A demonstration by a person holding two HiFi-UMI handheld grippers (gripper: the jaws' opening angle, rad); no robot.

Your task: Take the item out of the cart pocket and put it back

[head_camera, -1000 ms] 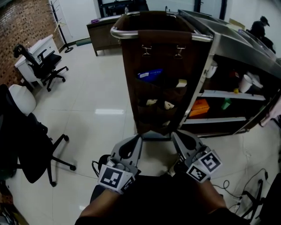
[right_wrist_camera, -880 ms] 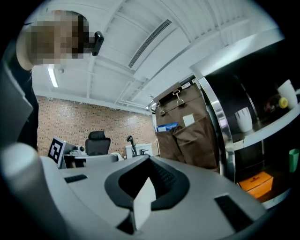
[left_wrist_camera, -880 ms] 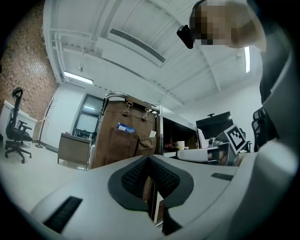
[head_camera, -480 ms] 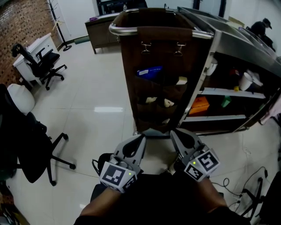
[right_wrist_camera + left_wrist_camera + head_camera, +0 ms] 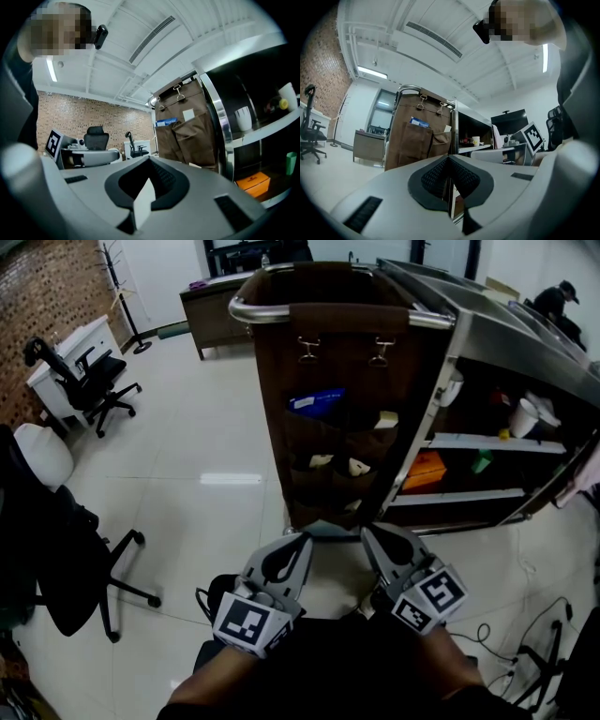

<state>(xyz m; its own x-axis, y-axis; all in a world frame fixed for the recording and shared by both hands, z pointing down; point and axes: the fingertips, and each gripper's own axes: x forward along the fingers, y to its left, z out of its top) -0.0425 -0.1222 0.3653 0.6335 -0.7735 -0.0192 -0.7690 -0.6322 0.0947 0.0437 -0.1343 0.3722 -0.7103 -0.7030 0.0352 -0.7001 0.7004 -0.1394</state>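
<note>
A: Claws, quick?
B: Both pressed together, nothing pinched. Left claw [image 5: 302,542] and right claw [image 5: 368,533] sit side by side, low in the head view, pointing level at the cart [image 5: 258,309].
A: And the item?
B: In a pocket. The brown pocket panel [image 5: 281,451] hangs clipped under the cart's handle. A blue packet [image 5: 317,401] pokes out of the upper left pocket, a pale card [image 5: 386,419] out of the upper right. Pale bits [image 5: 322,461] sit in the row below. Which one the task means, I can't tell. Blue packet is my guess, since it's the plainest.
A: Direction from the claws?
B: Blue packet is at twelve o'clock from the left claw and eleven from the right. So the left one is lined up and a touch nearer, I judge. Pale card is at twelve o'clock from the right claw. Both claws are well apart from the panel, with floor between.
A: Long axis?
B: Packet lies long side across the pocket mouth, slightly tilted. Only its top edge shows, so that edge is all a claw could meet.
A: Stage?
B: Open question. Everything is pocketed and the claws are empty. That fits a packet yet to be pulled, and it fits one already slid back in. Not calling it.
</note>
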